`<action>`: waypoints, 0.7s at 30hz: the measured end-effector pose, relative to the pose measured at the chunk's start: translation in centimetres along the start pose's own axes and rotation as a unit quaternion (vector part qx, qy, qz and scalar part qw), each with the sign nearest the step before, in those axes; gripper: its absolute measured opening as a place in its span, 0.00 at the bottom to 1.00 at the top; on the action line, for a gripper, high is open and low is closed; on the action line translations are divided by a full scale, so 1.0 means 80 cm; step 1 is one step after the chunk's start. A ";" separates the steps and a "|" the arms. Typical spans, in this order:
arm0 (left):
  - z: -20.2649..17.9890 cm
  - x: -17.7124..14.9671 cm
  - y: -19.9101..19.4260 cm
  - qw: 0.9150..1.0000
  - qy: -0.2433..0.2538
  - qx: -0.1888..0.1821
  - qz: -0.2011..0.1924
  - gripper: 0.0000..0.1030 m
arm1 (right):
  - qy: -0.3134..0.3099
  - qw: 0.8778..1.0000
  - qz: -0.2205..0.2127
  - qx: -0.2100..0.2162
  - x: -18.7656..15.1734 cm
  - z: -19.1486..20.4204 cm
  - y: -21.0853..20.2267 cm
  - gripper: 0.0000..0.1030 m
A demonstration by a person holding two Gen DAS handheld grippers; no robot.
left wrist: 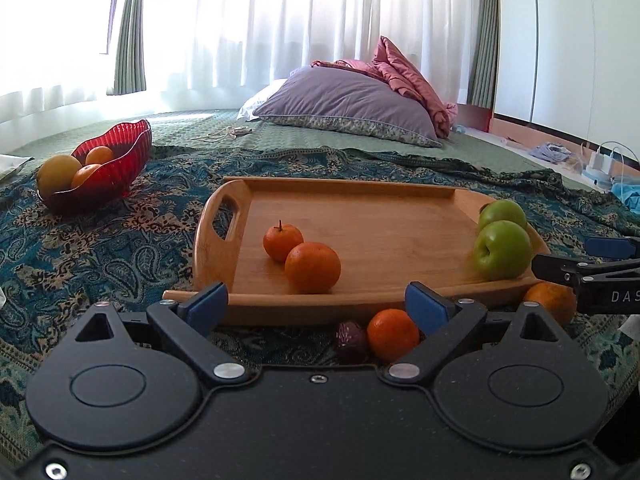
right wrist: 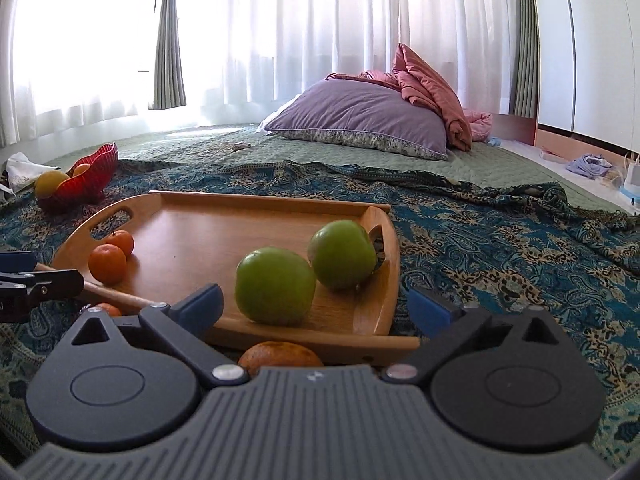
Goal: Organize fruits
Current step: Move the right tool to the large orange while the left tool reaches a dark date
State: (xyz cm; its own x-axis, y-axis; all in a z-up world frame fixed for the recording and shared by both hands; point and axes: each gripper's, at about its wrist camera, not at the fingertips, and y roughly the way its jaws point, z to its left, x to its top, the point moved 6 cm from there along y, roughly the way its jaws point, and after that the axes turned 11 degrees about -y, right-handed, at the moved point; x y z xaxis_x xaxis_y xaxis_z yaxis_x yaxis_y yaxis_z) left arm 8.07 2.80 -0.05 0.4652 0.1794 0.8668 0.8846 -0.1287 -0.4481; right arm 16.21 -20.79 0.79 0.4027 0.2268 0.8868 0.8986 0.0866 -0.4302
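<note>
Across the bed I see a paisley blanket (left wrist: 100,240) carrying a wooden tray (left wrist: 360,216), with a purple pillow (left wrist: 344,104) well behind it and a red glass bowl (left wrist: 116,160) of citrus off to the left. On the tray sit two green apples (right wrist: 276,286) at its right end and two tangerines (left wrist: 312,266) near its left handle, while a loose tangerine (left wrist: 392,334) and a dark date (left wrist: 352,340) touch each other on the blanket just before the tray's near edge. My left gripper (left wrist: 316,300) and right gripper (right wrist: 316,306) both hang released, jaws spread and holding nothing, the right one above an orange (right wrist: 280,354) lying by the tray's near rim.
</note>
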 end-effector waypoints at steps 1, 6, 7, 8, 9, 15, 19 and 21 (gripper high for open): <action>-0.001 -0.003 0.000 1.000 0.002 0.000 0.003 0.92 | -0.005 1.000 0.000 -0.002 -0.001 0.002 -0.002 1.00; 0.000 -0.015 -0.002 1.000 0.007 0.004 0.011 0.92 | -0.019 1.000 0.001 -0.004 -0.011 0.015 -0.009 1.00; 0.000 -0.016 -0.003 1.000 0.010 0.006 0.010 0.92 | -0.020 1.000 0.001 -0.005 -0.014 0.017 -0.010 1.00; 0.001 -0.018 -0.004 1.000 0.013 0.008 0.008 0.92 | -0.021 1.000 0.002 -0.006 -0.016 0.019 -0.011 1.00; 0.002 -0.019 -0.006 1.000 0.016 0.012 0.006 0.92 | -0.022 1.000 0.003 -0.008 -0.018 0.021 -0.011 1.00; 0.006 -0.028 -0.006 0.999 0.031 0.017 0.030 0.59 | -0.028 0.999 0.024 0.019 -0.031 0.034 -0.010 1.00; 0.002 -0.035 -0.002 0.998 0.031 0.008 0.046 0.47 | -0.039 0.999 0.026 0.010 -0.037 0.042 -0.010 0.96; -0.001 -0.037 0.000 0.998 0.030 0.004 0.046 0.45 | -0.041 0.999 0.029 0.003 -0.038 0.043 -0.008 0.94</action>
State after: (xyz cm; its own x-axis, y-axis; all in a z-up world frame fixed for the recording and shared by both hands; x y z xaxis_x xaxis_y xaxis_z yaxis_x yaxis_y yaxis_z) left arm 6.71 2.18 -2.59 0.5416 0.1086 0.8336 0.8389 -0.1339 -0.5276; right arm 13.81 -18.20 -2.23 0.4375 0.3100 0.8441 0.8732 0.0778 -0.4811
